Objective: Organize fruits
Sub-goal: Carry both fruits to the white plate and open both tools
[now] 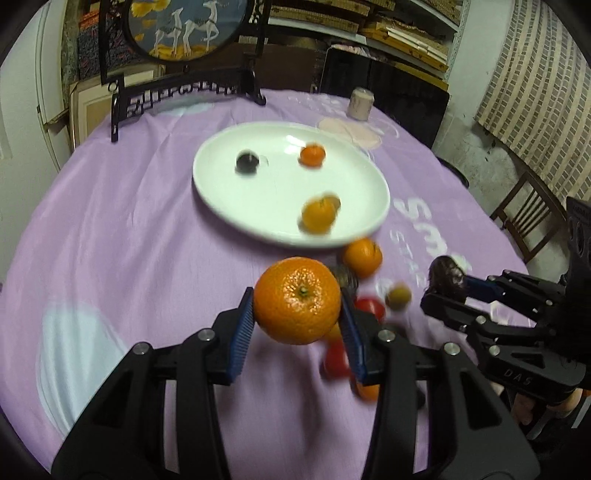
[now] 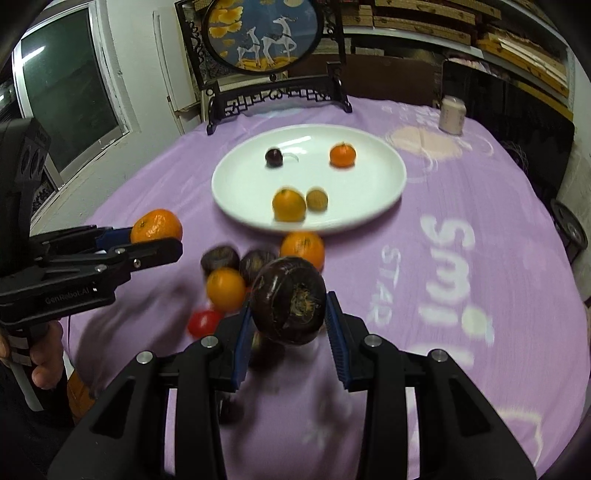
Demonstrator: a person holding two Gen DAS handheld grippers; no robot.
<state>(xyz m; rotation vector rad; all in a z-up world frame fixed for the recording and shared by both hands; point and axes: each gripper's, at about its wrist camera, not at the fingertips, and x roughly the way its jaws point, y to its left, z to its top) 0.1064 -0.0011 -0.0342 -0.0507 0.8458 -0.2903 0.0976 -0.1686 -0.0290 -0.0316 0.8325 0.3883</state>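
Observation:
My left gripper [image 1: 297, 314] is shut on an orange tangerine [image 1: 297, 300] and holds it above the purple tablecloth, short of the white plate [image 1: 236, 206]. My right gripper [image 2: 290, 317] is shut on a dark brown round fruit [image 2: 290, 300], also in the air near the plate's front. The plate [image 2: 240, 199] holds a small dark fruit [image 2: 274, 157], two oranges [image 2: 342, 155] [image 2: 289, 204] and a small yellowish fruit [image 2: 317, 199]. Each gripper shows in the other's view: the right one [image 1: 443, 284] and the left one [image 2: 162, 236].
Loose fruit lies on the cloth before the plate: oranges [image 2: 303, 249] [image 2: 225, 288], dark fruits [image 2: 219, 258] and a red one [image 2: 204, 322]. A carved stand with a round deer picture [image 2: 262, 33] and a pale cup [image 2: 451, 114] stand at the back.

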